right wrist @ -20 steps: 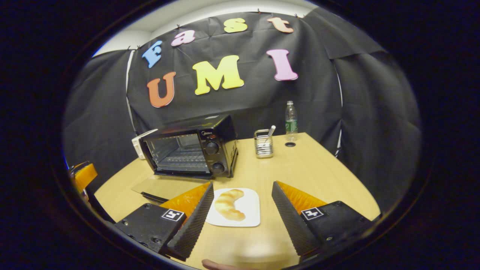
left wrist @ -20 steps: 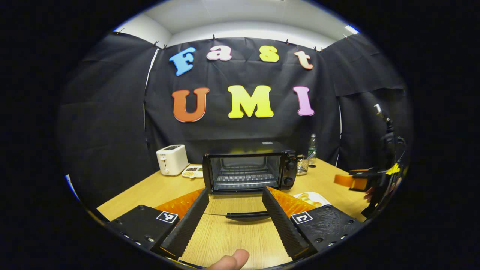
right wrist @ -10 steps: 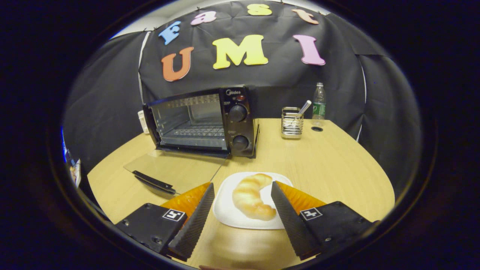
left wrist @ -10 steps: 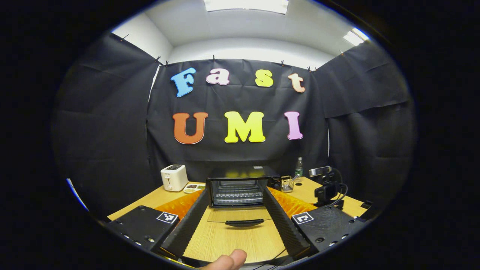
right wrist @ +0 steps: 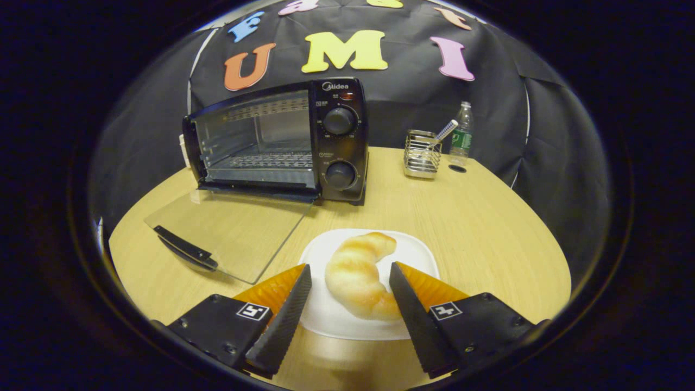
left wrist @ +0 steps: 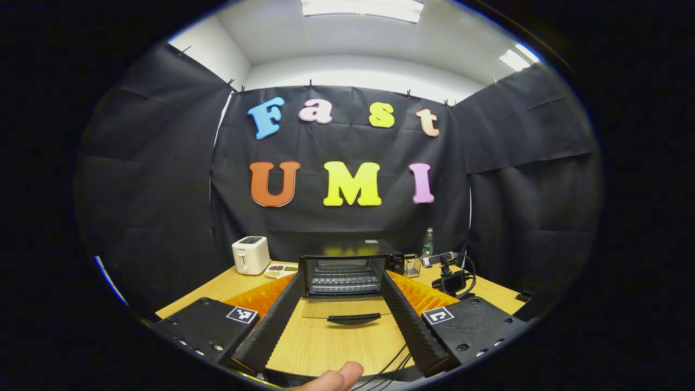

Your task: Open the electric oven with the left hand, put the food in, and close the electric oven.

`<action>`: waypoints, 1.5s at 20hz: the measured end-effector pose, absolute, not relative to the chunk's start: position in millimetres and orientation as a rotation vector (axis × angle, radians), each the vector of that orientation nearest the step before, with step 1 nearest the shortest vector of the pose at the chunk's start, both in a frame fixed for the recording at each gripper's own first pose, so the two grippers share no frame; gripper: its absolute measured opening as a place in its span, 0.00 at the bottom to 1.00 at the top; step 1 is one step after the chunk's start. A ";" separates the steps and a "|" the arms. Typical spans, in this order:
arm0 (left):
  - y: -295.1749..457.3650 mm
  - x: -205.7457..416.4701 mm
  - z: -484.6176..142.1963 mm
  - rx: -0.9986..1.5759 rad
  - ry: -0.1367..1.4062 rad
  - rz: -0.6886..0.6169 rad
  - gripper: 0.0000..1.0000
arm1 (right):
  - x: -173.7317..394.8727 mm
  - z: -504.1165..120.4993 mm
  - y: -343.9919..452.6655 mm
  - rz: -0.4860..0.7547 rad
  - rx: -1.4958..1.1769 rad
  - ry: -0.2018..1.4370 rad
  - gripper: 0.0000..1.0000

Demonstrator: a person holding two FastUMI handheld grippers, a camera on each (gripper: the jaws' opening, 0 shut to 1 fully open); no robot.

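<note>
With the electric oven (right wrist: 282, 144) already standing open and its glass door (right wrist: 228, 233) lying flat on the tabletop (right wrist: 478, 228), the step in hand looks to be picking up the food. The croissant (right wrist: 355, 274) lies on a white plate (right wrist: 418, 255) in front of the oven's knob side, and the right tool (right wrist: 347, 282) sits low over it with its jaws spread, one finger on each side of the pastry's near half and neither pressing it yet.

To do this well, I would centre the thick middle of the croissant between the fingers, since the right finger looks closer to the crust than the left. Closing should be slow and light; the pastry probably crushes or flakes easily. Lift straight up to clear the plate, then carry it over the door handle (right wrist: 184, 250) and onto the wire rack (right wrist: 271, 160), keeping off the glass.

The left tool (left wrist: 339, 304) is held back from the oven, jaws apart and empty, its fingers framing the open door; it should keep clear until closing time.
</note>
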State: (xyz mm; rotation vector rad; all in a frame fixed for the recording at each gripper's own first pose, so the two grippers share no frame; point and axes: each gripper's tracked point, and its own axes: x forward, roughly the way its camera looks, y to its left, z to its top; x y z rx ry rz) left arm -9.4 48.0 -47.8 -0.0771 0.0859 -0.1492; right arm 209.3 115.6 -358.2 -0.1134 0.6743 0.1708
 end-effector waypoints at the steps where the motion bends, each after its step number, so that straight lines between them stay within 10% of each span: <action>1: 50.3 -8.7 -51.7 -0.084 0.092 -0.147 0.94 | 211.3 -359.0 113.6 0.158 -0.114 0.674 0.92; 9: 60.0 5.8 -65.0 -0.125 0.112 -0.153 0.94 | 208.7 -347.1 113.2 0.165 -0.034 0.680 0.60; 30: 121.2 29.5 -69.8 -0.081 0.113 -0.029 0.94 | 255.6 -241.0 322.0 0.449 0.537 0.446 0.57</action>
